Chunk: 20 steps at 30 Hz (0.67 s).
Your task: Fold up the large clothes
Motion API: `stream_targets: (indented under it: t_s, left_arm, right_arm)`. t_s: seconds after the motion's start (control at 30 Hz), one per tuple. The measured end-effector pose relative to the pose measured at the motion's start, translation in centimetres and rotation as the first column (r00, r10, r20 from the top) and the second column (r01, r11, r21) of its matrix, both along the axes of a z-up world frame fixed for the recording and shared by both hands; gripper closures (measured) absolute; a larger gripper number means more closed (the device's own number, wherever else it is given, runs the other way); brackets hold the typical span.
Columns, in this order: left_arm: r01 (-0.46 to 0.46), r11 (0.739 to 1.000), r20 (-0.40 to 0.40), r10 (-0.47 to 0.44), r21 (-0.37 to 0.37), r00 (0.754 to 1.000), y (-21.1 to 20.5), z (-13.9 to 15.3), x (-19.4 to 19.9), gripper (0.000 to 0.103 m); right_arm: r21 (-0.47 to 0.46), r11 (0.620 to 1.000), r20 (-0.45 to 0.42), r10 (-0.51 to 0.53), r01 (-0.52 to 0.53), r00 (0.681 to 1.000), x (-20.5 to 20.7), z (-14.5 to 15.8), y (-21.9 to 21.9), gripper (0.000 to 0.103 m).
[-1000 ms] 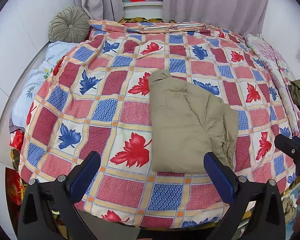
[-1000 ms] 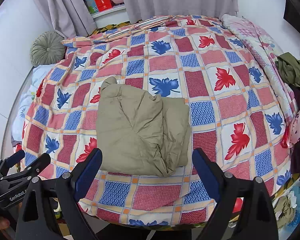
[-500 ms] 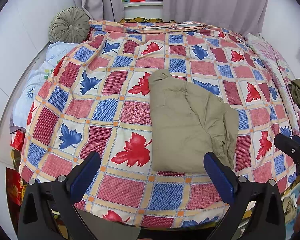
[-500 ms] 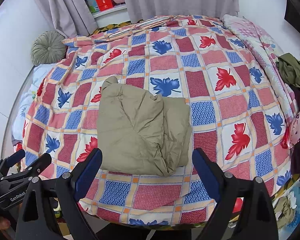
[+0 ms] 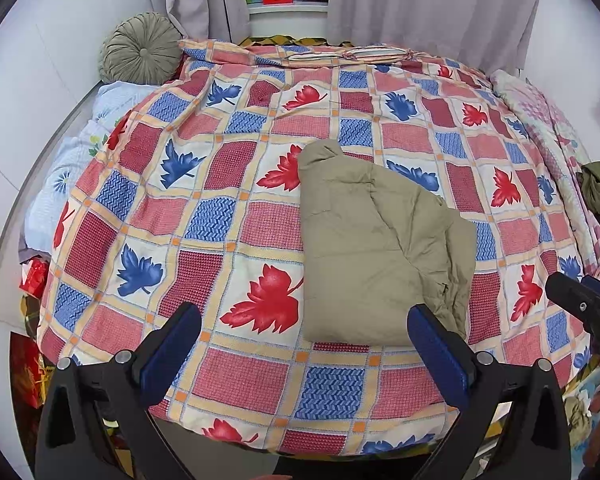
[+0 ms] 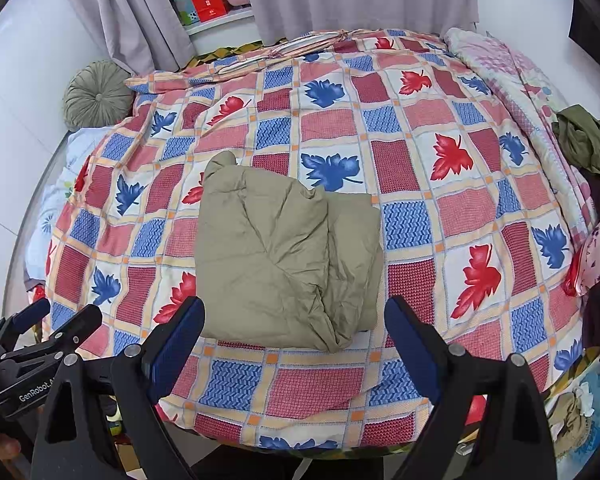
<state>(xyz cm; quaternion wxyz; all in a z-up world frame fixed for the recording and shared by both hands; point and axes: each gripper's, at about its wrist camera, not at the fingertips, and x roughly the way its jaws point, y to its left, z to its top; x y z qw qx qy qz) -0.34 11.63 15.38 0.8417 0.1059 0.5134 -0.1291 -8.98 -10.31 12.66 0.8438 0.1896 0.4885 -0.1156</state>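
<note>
garment: olive folded garment (image 5: 376, 248) (image 6: 284, 256), lying on leaf-print bedspread (image 5: 228, 184) (image 6: 420, 168), near front edge of bed
left claw (image 5: 304, 354): spread wide, empty, short of garment
right claw (image 6: 296, 344): spread wide, empty, garment's near edge between fingers
cushion: round green cushion (image 5: 140, 49), far left corner

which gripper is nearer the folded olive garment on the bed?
Right gripper: the folded olive garment sits between its open fingers. Left gripper points left of it, equally pulled back.

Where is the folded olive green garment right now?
The folded olive green garment lies on the leaf-patterned patchwork bedspread near the bed's front edge. In the right wrist view it sits just beyond the open right gripper; in the left wrist view it is right of centre.
</note>
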Motion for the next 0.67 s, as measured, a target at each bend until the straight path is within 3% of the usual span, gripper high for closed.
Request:
stream_targets:
  t_s: [0.67]
  left_arm:
    - [0.0,1.0,-0.002,0.0,-0.008,1.0,0.42,-0.14,-1.0,0.0]
  right_arm:
    - [0.002,1.0,-0.002,0.004,-0.004,1.0,-0.04,-0.14,0.19,0.01]
